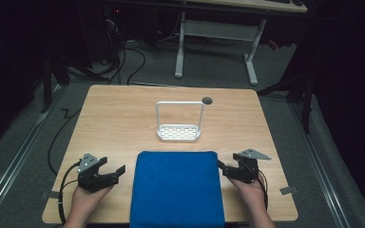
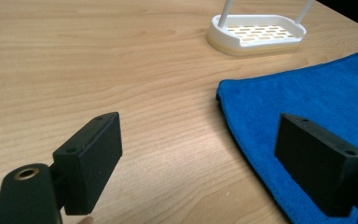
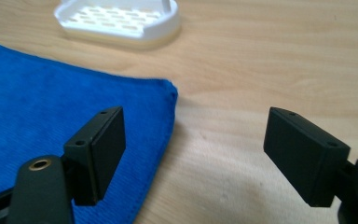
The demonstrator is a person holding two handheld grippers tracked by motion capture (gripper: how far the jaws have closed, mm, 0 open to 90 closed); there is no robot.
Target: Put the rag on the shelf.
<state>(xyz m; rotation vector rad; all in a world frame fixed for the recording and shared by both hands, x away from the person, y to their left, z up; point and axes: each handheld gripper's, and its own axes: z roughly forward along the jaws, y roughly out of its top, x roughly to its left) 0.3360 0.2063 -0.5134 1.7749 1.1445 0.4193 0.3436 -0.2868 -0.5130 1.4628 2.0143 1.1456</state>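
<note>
On the table [image 1: 114,118], a blue towel [image 1: 177,187] lies flat at the near edge, squared to it, with its near side reaching the table's front. Beyond the towel, near but apart, stands a white rack [image 1: 179,132] (slotted base, tall loop handle upright). A small dark hole [image 1: 207,100] sits in the tabletop just behind the rack's right side.

Left gripper [image 1: 108,174] rests at the towel's left side, held in the person's left hand [image 1: 86,199]; its jaws stand wide apart with nothing between them. In the left gripper view, the towel's left edge [image 2: 307,112] runs under the right-hand jaw, and bare wood shows between the jaws.

Right gripper [image 1: 227,169] sits at the towel's right side, in the right hand [image 1: 253,194]; its jaws are likewise spread wide and grip nothing. In the right gripper view, the towel's far right corner [image 3: 74,107] lies beneath the left-hand jaw, untouched.

Both grippers point inward toward the towel.
</note>
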